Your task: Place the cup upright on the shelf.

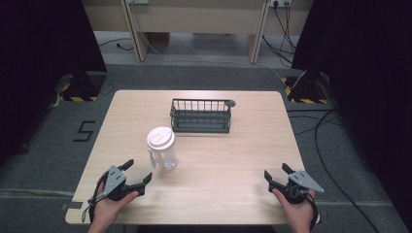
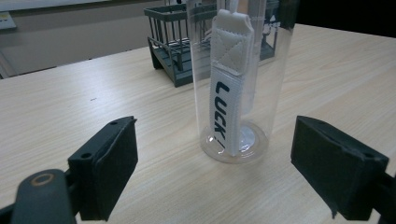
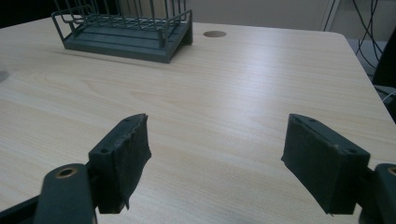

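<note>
Standing upright on the wooden table (image 1: 228, 160) in the high view is a clear plastic bottle (image 1: 163, 150) with a white lid, left of centre and nearer the person than the dark wire rack (image 1: 200, 115). The rack holds nothing that can be made out. The left gripper (image 1: 138, 174) sits near the front left edge, held in a hand, its jaws spread and angled toward the bottle, close to it but not touching. The right gripper (image 1: 277, 172) rests near the front right edge, jaws likewise spread, well apart from bottle and rack.

Left gripper view: the bottle (image 2: 238, 84) stands just ahead, between the two parted jaws, with no contact. A white strap (image 2: 229, 88) bearing dark lettering hangs down its side. The rack (image 2: 182, 46) stands behind it.

Right gripper view: jaws wide apart over bare table (image 3: 233, 93), holding nothing. The rack (image 3: 126, 32) stands far off at upper left, empty as far as seen.
</note>
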Demonstrator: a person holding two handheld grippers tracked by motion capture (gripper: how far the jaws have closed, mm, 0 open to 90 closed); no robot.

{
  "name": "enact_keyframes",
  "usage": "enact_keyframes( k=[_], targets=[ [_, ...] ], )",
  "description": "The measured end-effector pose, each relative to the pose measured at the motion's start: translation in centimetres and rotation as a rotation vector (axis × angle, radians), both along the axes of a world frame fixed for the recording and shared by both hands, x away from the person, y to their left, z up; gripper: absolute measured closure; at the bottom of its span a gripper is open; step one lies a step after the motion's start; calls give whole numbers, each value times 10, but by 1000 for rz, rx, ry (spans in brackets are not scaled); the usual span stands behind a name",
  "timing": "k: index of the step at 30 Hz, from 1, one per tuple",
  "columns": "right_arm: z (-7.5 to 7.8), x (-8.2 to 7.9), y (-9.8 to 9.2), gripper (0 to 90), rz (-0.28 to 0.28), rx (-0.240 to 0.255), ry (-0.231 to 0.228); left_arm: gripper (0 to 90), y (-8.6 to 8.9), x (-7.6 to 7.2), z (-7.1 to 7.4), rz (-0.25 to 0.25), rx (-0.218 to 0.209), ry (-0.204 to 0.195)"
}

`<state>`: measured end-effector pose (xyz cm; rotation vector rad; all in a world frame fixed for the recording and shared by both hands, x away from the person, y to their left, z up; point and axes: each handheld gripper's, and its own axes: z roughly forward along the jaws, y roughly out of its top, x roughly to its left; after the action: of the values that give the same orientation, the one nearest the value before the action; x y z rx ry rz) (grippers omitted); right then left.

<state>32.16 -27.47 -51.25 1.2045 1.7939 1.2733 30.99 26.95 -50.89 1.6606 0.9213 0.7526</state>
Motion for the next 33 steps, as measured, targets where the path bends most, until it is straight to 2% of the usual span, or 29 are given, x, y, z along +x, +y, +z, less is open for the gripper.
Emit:
enact_keyframes(
  k=[3,14,17,19,24,33],
  targets=[
    [0,-1,1,216,0,0,0,142,0,1,1,11,2,-3],
    [0,0,0,215,-8,-3,3,142,-10,9,5,-3,-1,-18],
    [0,0,0,215,-6,-3,3,142,-15,14,5,-22,-2,-14],
    [0,1,0,217,-4,-3,5,142,-17,18,5,-27,12,-15],
    [0,2,0,218,-4,0,8,142,-22,27,3,-43,-1,4],
    [0,2,0,225,-3,-10,5,142,-34,44,1,-94,4,-5]
  ],
)
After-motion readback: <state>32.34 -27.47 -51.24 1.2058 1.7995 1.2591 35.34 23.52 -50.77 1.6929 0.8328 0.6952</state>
